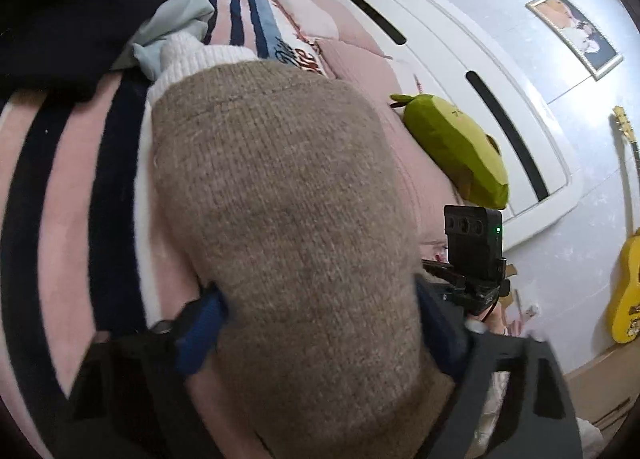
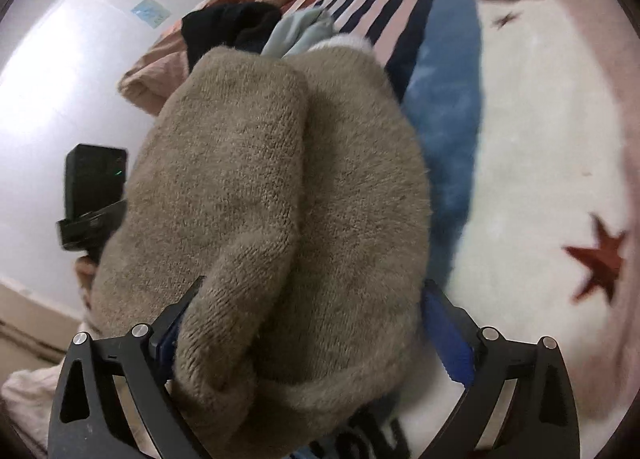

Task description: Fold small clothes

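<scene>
Brown knit sock [image 1: 280, 219] fills mid-frame on the striped blanket [image 1: 60, 187], soft, light and floppy. Left gripper [image 1: 320, 323] straddles its near end, jaws part open, grip unclear. Right gripper [image 2: 308, 323] gapes wide, sock loose between; take the doubled edge.

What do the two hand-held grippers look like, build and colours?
Both match. The left hand-held gripper has black cut-out finger frames with blue pads. The right hand-held gripper has the same black frames, silver bolt heads and blue ridged pads. Each carries a black box with a green LED.
</scene>
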`<action>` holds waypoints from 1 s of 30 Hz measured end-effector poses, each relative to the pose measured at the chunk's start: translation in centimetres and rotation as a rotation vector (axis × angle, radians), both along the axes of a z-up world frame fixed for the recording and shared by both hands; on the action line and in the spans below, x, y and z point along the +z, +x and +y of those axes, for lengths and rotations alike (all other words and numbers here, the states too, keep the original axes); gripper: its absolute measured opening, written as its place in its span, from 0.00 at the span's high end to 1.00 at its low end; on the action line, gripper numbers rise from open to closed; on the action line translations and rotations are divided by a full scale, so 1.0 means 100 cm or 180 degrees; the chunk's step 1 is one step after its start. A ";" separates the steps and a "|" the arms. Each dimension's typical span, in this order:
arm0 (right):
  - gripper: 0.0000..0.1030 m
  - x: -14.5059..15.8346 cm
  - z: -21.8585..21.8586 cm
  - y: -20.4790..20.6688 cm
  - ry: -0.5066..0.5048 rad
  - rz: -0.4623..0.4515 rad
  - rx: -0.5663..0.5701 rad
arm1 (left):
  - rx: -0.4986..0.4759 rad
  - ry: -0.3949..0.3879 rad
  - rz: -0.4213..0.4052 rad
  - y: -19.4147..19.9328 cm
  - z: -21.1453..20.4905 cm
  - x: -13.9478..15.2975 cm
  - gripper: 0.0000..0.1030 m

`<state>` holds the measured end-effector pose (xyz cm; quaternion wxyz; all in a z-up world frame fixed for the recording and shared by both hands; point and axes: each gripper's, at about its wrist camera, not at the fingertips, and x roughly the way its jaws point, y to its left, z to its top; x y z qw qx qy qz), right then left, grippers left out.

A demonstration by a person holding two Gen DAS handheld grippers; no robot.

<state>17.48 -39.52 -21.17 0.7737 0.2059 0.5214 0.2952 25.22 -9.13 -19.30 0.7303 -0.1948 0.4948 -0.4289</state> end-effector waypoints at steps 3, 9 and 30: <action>0.31 0.001 0.002 0.007 0.0151 -0.0034 0.0086 | 0.0004 0.0064 -0.0078 0.002 -0.002 0.006 0.47; 0.52 0.021 0.022 0.008 0.0146 -0.0228 0.0068 | -0.0030 0.0008 -0.0115 0.006 0.007 0.018 0.55; 0.69 0.056 0.253 0.053 0.0290 -0.0577 0.0859 | 0.0717 0.0366 -0.0494 0.017 0.231 0.074 0.57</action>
